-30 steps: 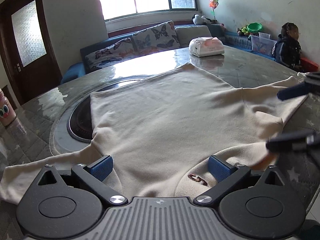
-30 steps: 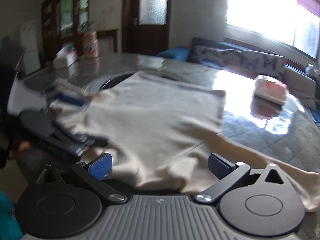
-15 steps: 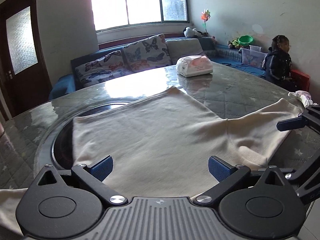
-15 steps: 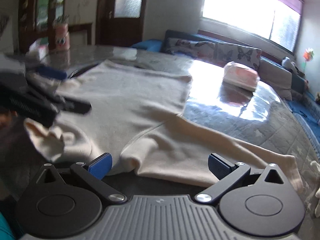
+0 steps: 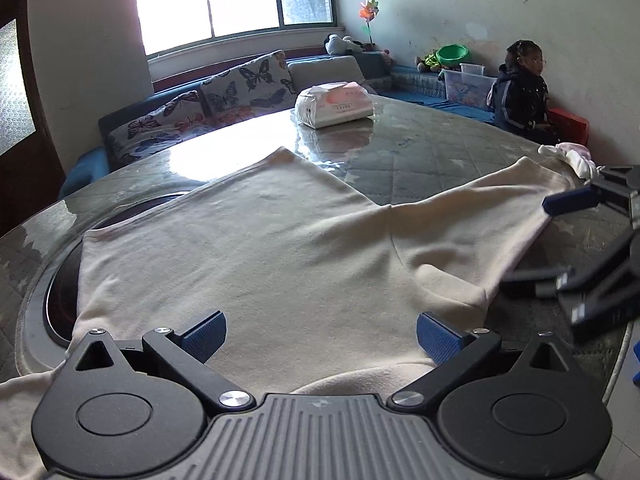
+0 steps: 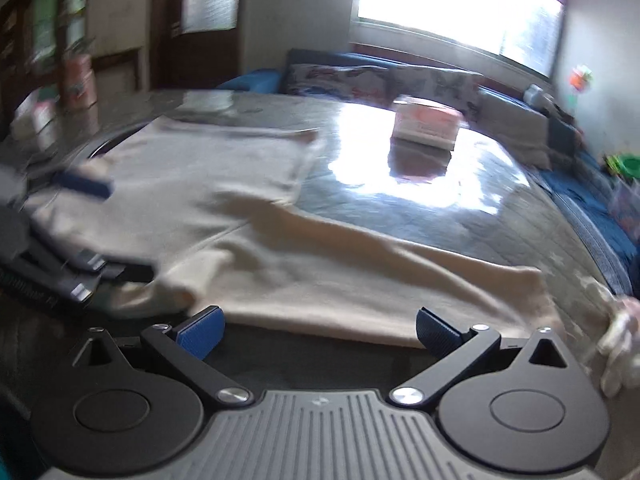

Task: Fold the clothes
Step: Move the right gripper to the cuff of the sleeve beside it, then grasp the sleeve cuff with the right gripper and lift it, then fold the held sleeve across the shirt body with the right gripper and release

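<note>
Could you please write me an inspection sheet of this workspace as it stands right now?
Surface: round glossy table with a quilted pattern under the top and a dark inset ring at its middle.
Job's things: cream sweatshirt spread flat, one sleeve stretched out sideways; not folded.
Clutter: tissue pack beyond the garment; small pale cloth at the table edge.
Grippers: left gripper open over the sweatshirt; right gripper open at the sleeve's near edge; neither grips fabric.
Cables: nothing seen.
Surroundings: window, sofa with butterfly cushions, a person seated by the wall.
</note>
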Available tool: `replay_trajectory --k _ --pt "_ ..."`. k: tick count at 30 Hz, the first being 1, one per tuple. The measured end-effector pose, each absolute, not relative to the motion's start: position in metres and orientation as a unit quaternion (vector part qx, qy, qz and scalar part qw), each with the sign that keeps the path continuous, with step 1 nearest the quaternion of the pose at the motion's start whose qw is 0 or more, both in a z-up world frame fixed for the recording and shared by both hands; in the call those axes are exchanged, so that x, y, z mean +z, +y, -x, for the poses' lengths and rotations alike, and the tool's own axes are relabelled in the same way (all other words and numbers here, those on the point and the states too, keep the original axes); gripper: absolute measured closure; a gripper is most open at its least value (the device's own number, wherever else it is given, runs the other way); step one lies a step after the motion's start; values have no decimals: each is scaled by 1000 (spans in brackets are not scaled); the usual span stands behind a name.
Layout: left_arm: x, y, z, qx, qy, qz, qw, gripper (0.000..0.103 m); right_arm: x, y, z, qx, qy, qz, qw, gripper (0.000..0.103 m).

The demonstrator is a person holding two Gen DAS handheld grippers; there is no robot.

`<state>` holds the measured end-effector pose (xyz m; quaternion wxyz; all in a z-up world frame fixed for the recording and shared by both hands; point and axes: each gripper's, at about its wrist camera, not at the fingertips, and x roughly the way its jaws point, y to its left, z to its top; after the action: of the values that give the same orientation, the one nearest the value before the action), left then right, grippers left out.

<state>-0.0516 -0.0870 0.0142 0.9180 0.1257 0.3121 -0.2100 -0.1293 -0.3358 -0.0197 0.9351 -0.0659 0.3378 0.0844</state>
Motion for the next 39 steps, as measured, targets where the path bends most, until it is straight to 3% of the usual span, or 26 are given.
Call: replay_trajectory --k 10,14,19,24,39 --pt "15 -90 50 -209 313 -127 918 0 -27 -419 105 -51 354 -43 933 8" --pt "15 -90 49 -206 314 -126 918 0 -29 -436 98 -83 346 -58 933 20" --pt "14 -91 48 -205 315 -128 918 0 -27 -438 96 -93 340 -65 934 45" --pt "14 -93 48 -206 315 -131 917 0 -25 -444 92 -81 332 -80 937 90" --pt "11 -113 50 -226 305 -145 914 0 51 -426 75 -32 239 -32 970 94"
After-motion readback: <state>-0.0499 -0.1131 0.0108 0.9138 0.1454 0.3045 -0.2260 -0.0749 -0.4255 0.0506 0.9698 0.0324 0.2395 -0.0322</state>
